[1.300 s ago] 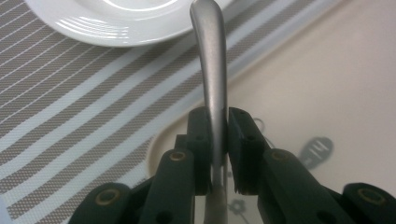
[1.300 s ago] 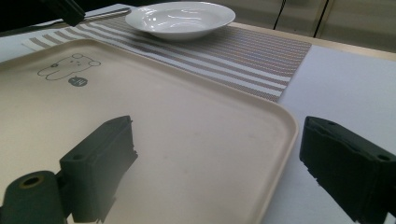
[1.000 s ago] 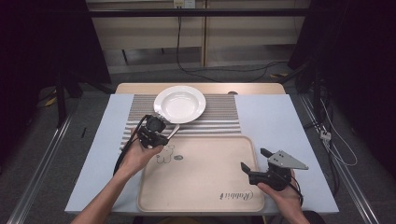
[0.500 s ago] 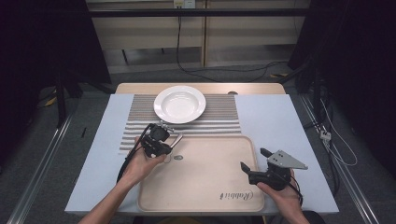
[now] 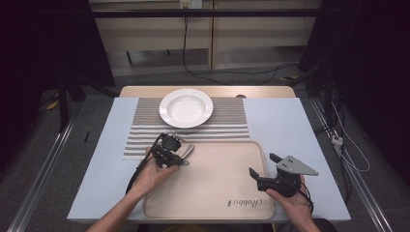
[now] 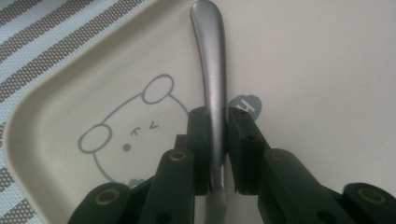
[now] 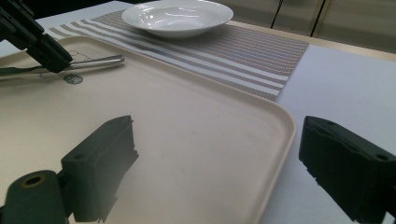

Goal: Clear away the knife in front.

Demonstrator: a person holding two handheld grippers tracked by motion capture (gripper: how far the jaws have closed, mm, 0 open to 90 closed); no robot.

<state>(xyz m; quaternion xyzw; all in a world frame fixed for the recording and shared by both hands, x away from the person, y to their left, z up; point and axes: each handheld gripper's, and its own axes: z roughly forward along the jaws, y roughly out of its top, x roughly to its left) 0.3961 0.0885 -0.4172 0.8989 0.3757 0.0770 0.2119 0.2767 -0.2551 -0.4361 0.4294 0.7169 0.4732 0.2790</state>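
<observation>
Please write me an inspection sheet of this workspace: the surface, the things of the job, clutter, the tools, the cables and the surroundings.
Surface: table with a pale blue cover; a striped mat at the far side, a beige tray at the near side.
Job's things: metal utensil handle above the bear drawing at the tray's far left corner; white bowl on the mat, with nothing in it.
Clutter: nothing seen.
Tools: left tool shut on the utensil handle; right tool open, holds nothing, over the tray's right edge.
Cables: one black cable trails from the left tool along the forearm; more lie on the floor behind the table.
Surroundings: dark room, pale cabinets behind.
</observation>
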